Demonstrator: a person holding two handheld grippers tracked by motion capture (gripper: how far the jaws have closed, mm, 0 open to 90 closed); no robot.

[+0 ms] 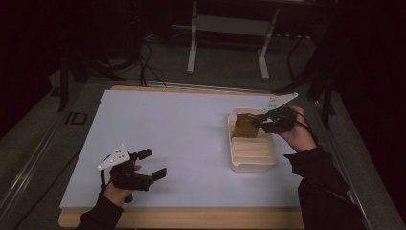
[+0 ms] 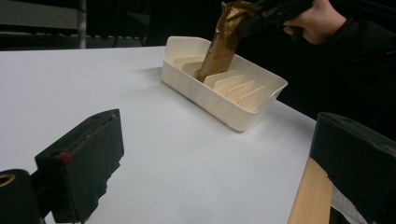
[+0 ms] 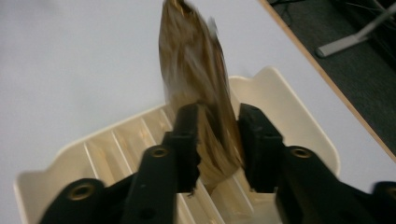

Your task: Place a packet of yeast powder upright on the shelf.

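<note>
A brown foil packet (image 1: pixel 245 125) (image 2: pixel 223 42) (image 3: pixel 196 70) stands upright, leaning, with its lower end in a far slot of the cream slotted tray (image 1: pixel 251 165) (image 2: pixel 224 107) (image 3: pixel 289 107). My right gripper (image 1: pixel 261 122) (image 2: pixel 250 21) (image 3: pixel 218 112) hovers at the tray's far end. Its jaws stand a little apart on either side of the packet's lower part, and I see no pinch on it. My left gripper (image 1: pixel 154 163) (image 2: pixel 215 135) rests open near the table's front left, nothing between its jaws, pointing toward the tray.
The tray sits on the right side of the white tabletop (image 1: pixel 167 124), close to its right edge. Its near slots hold nothing. A wooden rim (image 1: pixel 191 218) runs along the table's front. Metal stand legs (image 1: pixel 227 48) rise on the floor beyond the table.
</note>
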